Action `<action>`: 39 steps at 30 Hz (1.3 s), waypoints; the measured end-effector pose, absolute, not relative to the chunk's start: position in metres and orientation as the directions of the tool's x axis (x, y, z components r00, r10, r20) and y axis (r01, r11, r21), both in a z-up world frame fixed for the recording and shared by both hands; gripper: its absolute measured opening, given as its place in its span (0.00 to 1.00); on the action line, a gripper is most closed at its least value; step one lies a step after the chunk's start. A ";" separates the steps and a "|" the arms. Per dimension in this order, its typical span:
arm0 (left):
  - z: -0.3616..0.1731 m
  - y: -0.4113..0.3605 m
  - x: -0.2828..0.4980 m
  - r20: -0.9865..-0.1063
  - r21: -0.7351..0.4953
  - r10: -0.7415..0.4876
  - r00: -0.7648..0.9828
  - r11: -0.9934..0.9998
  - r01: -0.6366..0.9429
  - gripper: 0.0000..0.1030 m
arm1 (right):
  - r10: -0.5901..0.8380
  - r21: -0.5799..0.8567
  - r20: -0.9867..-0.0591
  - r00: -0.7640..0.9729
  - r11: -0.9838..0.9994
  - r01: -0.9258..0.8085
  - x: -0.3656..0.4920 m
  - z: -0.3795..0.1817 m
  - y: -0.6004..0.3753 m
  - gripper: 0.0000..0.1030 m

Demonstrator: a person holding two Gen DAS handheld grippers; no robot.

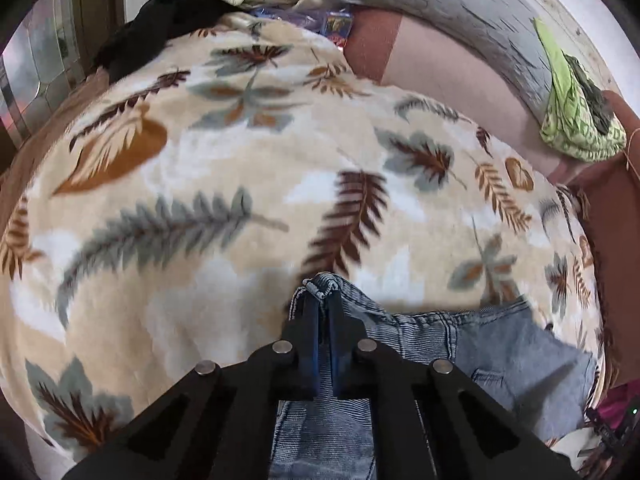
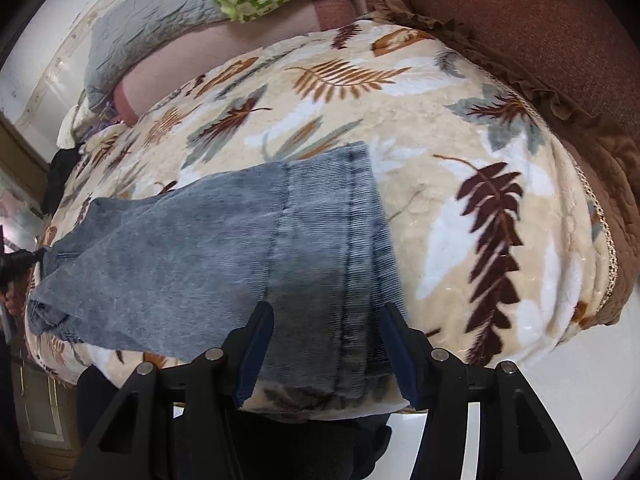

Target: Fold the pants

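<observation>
Denim pants (image 1: 460, 344) lie on the leaf-print blanket (image 1: 224, 168) covering the bed, and the left gripper (image 1: 323, 300) is pressed together on a bunched edge of the fabric near the waistband, lifting it a little off the cover. Farther right, the leg end with its stitched hem (image 2: 360, 248) lies flat near the blanket's front edge, with the right gripper (image 2: 326, 320) spread wide on either side of the hem and gripping nothing. Judging by this layout, the legs seem already laid one over the other, while the crosswise folds appear still to be done.
</observation>
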State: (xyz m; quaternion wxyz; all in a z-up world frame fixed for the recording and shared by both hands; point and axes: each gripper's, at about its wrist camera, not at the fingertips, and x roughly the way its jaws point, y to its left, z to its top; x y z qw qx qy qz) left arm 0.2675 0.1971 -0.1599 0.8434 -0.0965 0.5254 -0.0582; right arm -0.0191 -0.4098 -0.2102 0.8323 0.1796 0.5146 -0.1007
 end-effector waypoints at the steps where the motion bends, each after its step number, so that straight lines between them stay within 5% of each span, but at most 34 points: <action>1: -0.158 0.197 0.274 -0.873 -0.219 -0.192 0.447 0.976 -0.008 0.04 | 0.010 0.196 -0.891 0.454 0.911 0.364 -0.020 -0.210 -0.415 0.57; 15: -0.186 0.189 0.268 -0.865 -0.147 -0.077 0.496 0.984 -0.103 0.10 | -0.054 0.173 -0.856 0.514 0.907 0.383 0.061 -0.206 -0.456 0.57; 17: -0.177 0.194 0.257 -0.860 -0.119 -0.050 0.508 0.987 -0.105 0.22 | -0.051 0.153 -0.874 0.484 0.915 0.372 0.078 -0.214 -0.458 0.43; 18: -0.174 0.196 0.252 -0.861 -0.110 -0.041 0.508 0.988 -0.105 0.26 | -0.049 0.139 -0.885 0.463 0.921 0.363 0.083 -0.219 -0.457 0.21; 19: -0.169 0.199 0.245 -0.860 -0.102 -0.035 0.508 0.989 -0.106 0.31 | -0.051 0.120 -0.896 0.441 0.929 0.351 0.085 -0.222 -0.456 0.17; 31: -0.140 0.138 0.160 -0.798 -0.189 -0.282 0.533 0.956 0.223 0.34 | -0.176 0.057 -0.820 0.545 0.922 0.384 0.087 -0.170 -0.453 0.16; 39: -0.202 0.096 0.141 -0.872 -0.092 -0.220 0.438 0.951 0.295 0.39 | -0.193 0.046 -0.846 0.497 0.902 0.430 0.056 -0.195 -0.458 0.18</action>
